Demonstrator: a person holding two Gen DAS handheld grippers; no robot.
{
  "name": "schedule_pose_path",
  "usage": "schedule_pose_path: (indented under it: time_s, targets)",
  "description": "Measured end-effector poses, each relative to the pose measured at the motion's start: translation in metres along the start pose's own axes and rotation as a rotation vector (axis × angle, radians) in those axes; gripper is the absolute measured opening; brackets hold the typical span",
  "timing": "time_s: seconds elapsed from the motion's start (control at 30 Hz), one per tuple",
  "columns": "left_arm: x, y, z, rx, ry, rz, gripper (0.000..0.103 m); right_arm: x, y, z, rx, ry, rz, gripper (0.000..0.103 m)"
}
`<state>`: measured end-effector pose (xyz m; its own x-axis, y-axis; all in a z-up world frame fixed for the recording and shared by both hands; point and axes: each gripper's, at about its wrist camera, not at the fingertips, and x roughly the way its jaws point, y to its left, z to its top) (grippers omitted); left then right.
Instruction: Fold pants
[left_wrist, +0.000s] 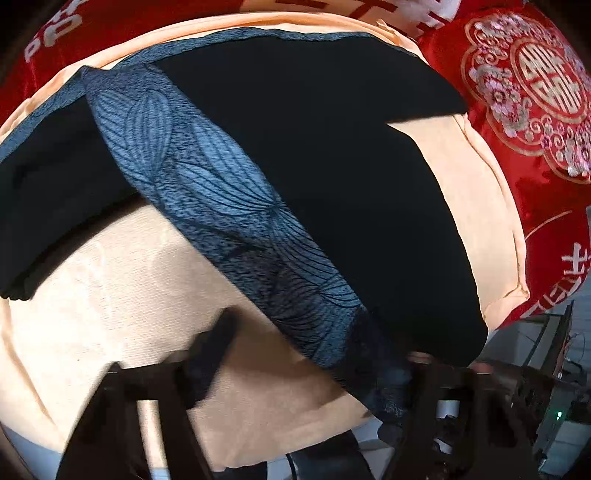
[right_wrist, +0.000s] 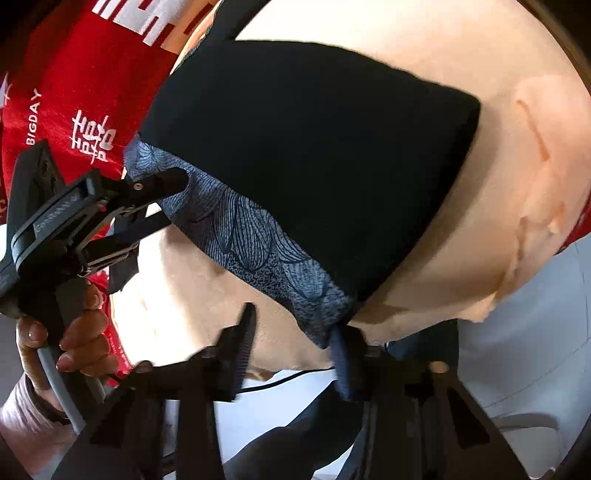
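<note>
Pants lie ahead of both my claws on the peach bed cover, black cloth with a blue leaf-print band along the edge nearest me. Band runs as the long axis, slanting from my left claw, up and to the left, down to my right claw. Right claw: fingers spread wide, one finger touching the band's near corner, nothing pinched that I can make out. Left claw in the right wrist view: jaws nearly together at the band's far corner, but whether cloth sits between them I cannot tell. Left wrist view shows the left claw with fingers well apart, band passing by the right finger. Judgement: each claw sits at one end of the band; next fold goes away from me, over the black cloth. Red embroidered quilt lies beyond.
</note>
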<state>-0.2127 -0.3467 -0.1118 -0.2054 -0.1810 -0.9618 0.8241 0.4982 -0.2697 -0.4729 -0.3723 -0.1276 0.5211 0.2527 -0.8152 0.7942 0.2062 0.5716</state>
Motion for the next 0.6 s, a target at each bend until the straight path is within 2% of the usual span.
schedule_pose_path:
  time_s: [0.03, 0.07, 0.1, 0.23, 0.33, 0.47, 0.6]
  targets:
    - [0.000, -0.002, 0.000, 0.008, 0.002, 0.010, 0.048, -0.004, -0.001, 0.001, 0.011, 0.000, 0.009, 0.004]
    - [-0.001, -0.003, 0.001, 0.011, 0.003, -0.009, 0.023, -0.009, -0.001, 0.004, 0.025, -0.002, 0.031, 0.004]
    - [-0.001, -0.003, 0.003, 0.005, 0.016, -0.033, 0.012, -0.016, 0.002, 0.007, 0.028, -0.005, 0.050, 0.003]
    - [-0.021, -0.006, 0.014, -0.027, -0.007, -0.085, 0.008, -0.051, 0.021, 0.029, -0.031, -0.046, 0.092, 0.003]
    - [-0.045, -0.017, 0.029, -0.009, -0.057, -0.103, 0.008, -0.084, 0.040, 0.060, -0.088, -0.101, 0.106, 0.003]
    - [-0.066, -0.028, 0.065, -0.002, -0.119, -0.119, 0.008, -0.116, 0.060, 0.118, -0.148, -0.166, 0.098, 0.003]
    - [-0.075, -0.029, 0.112, -0.006, -0.180, -0.103, 0.008, -0.131, 0.087, 0.185, -0.232, -0.231, 0.035, 0.003]
